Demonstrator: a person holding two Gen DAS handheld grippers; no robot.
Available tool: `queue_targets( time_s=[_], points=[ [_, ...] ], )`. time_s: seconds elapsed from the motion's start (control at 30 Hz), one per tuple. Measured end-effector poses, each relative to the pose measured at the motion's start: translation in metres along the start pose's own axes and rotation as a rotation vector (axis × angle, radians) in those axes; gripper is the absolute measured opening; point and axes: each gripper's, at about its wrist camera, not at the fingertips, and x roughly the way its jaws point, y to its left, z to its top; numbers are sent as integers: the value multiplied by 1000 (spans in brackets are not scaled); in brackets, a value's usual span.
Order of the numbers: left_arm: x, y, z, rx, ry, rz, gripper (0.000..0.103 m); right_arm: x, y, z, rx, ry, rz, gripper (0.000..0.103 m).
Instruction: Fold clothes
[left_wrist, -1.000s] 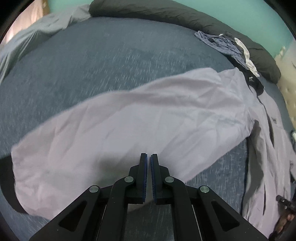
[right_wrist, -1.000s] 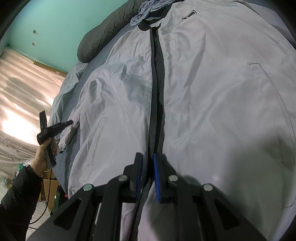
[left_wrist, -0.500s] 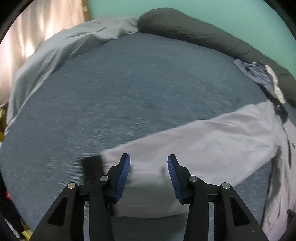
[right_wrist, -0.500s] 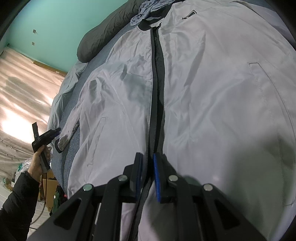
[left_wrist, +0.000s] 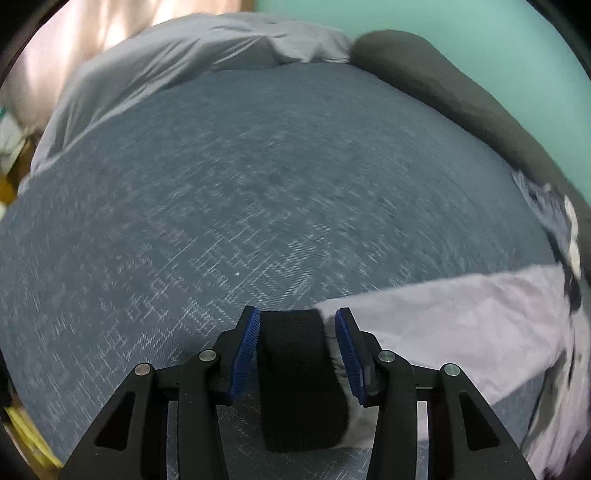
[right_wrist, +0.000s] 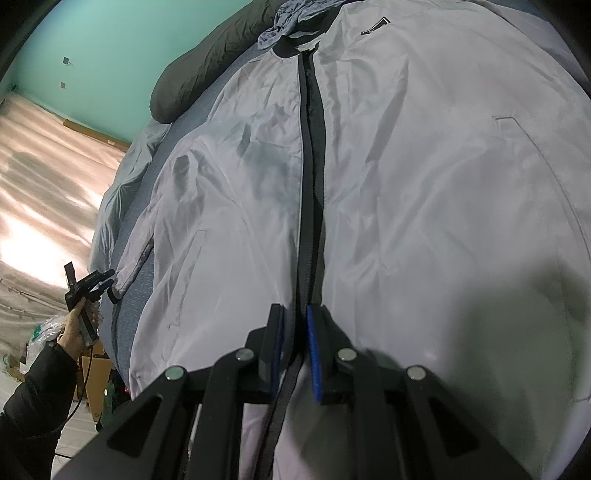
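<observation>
A pale grey zip jacket (right_wrist: 424, 203) lies spread front-up on the dark blue bed cover (left_wrist: 258, 184). My right gripper (right_wrist: 295, 308) is shut on the jacket's bottom edge at the dark zipper strip (right_wrist: 312, 166). One sleeve (left_wrist: 443, 325) stretches out sideways across the cover. Its black cuff (left_wrist: 299, 369) lies between the blue pads of my left gripper (left_wrist: 297, 314), which is open and not pressing on it. In the right wrist view a hand (right_wrist: 75, 325) holds the left gripper (right_wrist: 99, 282) at the sleeve's end (right_wrist: 122, 284).
A long dark grey bolster (left_wrist: 443, 85) runs along the teal wall at the head of the bed. A crumpled blue garment (right_wrist: 291, 18) lies by the jacket's collar. A grey sheet (left_wrist: 166, 62) bunches at the far corner. Boxes (right_wrist: 98, 369) stand on the floor beside the bed.
My left gripper went from shut to open, letting the sleeve drop flat, and moved outward along it to the black cuff. The right gripper and the jacket body have not moved.
</observation>
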Motion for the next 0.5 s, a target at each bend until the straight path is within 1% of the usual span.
queue_targets(
  time_s=[0.03, 0.1, 0.23, 0.3, 0.33, 0.43, 0.5],
  points=[
    [-1, 3, 0, -14, -8, 10, 47, 0, 0, 0, 0, 0, -1, 13],
    [3, 6, -2, -22, 8, 17, 47, 1, 0, -1, -2, 1, -3, 13],
    [1, 4, -6, -24, 13, -36, 46, 1, -1, -1, -1, 2, -3, 13],
    [-4, 0, -7, -7, 12, -41, 15, 0, -1, -1, 0, 2, -2, 13],
    [-8, -2, -9, 4, 10, -40, 3, 0, -2, 0, 0, 3, -2, 13],
    [-21, -8, -11, 32, 5, -38, 3, 0, -2, -1, 2, 2, -1, 13],
    [-31, -7, -11, 33, -1, -40, 3, 0, -1, -1, 4, 1, 2, 13]
  ],
)
